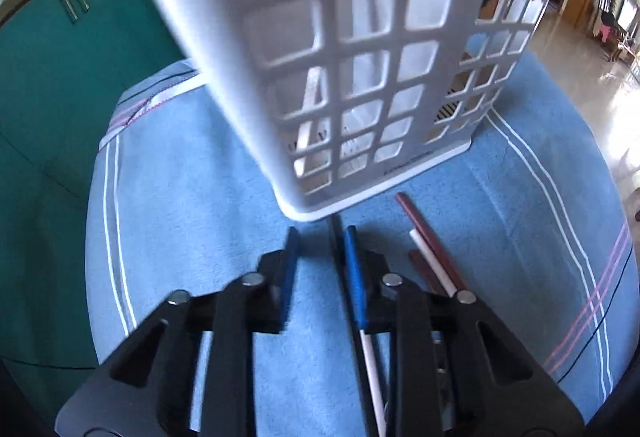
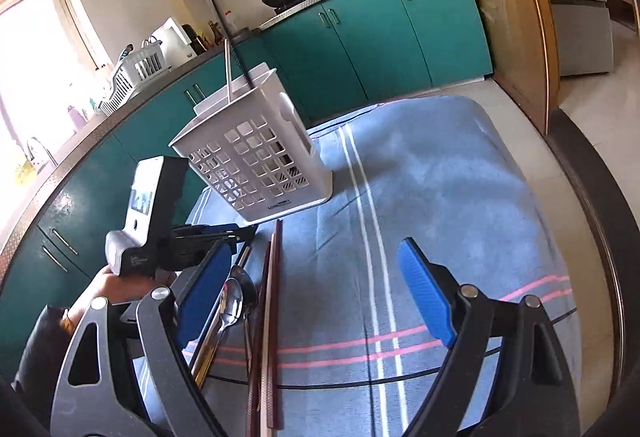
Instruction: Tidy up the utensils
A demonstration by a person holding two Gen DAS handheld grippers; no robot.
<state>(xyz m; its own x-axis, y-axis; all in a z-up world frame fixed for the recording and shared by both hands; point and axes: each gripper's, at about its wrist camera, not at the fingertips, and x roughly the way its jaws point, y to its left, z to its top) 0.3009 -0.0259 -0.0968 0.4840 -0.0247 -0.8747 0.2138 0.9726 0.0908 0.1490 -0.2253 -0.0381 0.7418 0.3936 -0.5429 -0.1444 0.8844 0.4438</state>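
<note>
Left gripper (image 1: 320, 261): jaws partly open, gripping nothing; black stick (image 1: 335, 237) flat on cloth (image 1: 180, 197) against the inner face of the right pad. Right gripper (image 2: 316, 249): jaws wide apart, empty, low over the cloth.

Basket (image 2: 256, 165): far of both grippers, on the cloth, two sticks already standing in it. Chopsticks (image 2: 272, 297) and spoon (image 2: 232, 301): loose, near side, packed close together beside the right gripper's left finger.

Risks, as judged:
- One-sided contact on the black stick; likely to roll or pivot out on closing.
- Neighbouring white and red sticks easily dragged along.
- Light basket close ahead; liable to tip if nudged.
</note>
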